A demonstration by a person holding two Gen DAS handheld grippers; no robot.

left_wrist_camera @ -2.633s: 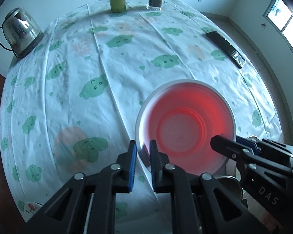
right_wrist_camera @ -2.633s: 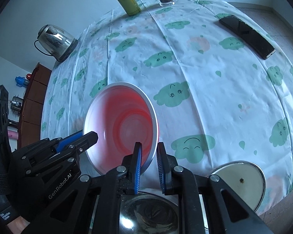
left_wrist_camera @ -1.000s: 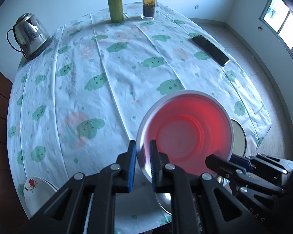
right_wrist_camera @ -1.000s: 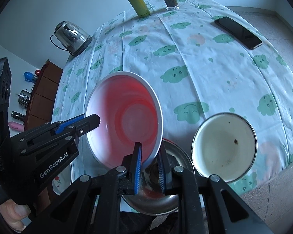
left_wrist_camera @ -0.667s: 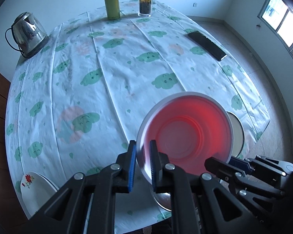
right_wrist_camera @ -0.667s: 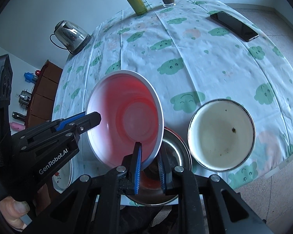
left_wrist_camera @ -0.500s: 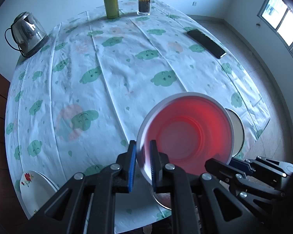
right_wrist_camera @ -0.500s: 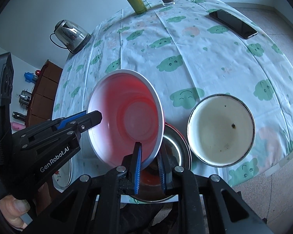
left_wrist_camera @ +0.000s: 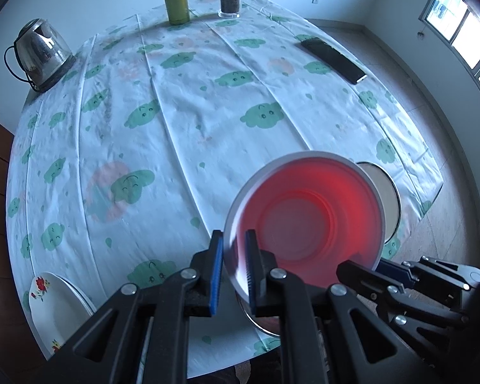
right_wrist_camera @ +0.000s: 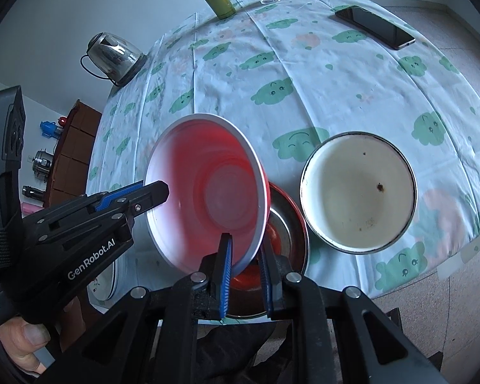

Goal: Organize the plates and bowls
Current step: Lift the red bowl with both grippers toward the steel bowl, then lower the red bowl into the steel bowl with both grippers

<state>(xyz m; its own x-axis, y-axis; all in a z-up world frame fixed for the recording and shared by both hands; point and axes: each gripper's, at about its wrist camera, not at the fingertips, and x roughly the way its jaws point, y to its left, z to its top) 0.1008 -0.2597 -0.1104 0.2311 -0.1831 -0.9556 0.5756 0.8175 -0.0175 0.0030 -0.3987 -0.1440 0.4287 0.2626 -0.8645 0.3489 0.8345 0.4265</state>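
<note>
- The red plastic bowl (right_wrist_camera: 208,198) is in the air over the near edge of the table (left_wrist_camera: 208,121), tilted, right above the steel bowl (right_wrist_camera: 288,233); I judge this the nesting step, with the bowl not yet set down.
- The cream enamel bowl (right_wrist_camera: 358,192) sits alone just beside the steel bowl, and a flowered plate (left_wrist_camera: 52,307) lies at the near left corner, so stacking seems barely begun.
- The left gripper (left_wrist_camera: 233,268) is clenched on the red bowl's rim, one blue pad inside, one outside.
- The right gripper (right_wrist_camera: 244,272) pinches the opposite side of the same rim, jaws nearly closed on the thin wall.
- A kettle (left_wrist_camera: 40,52), two bottles and a phone (left_wrist_camera: 332,60) stand well apart at the far side.
</note>
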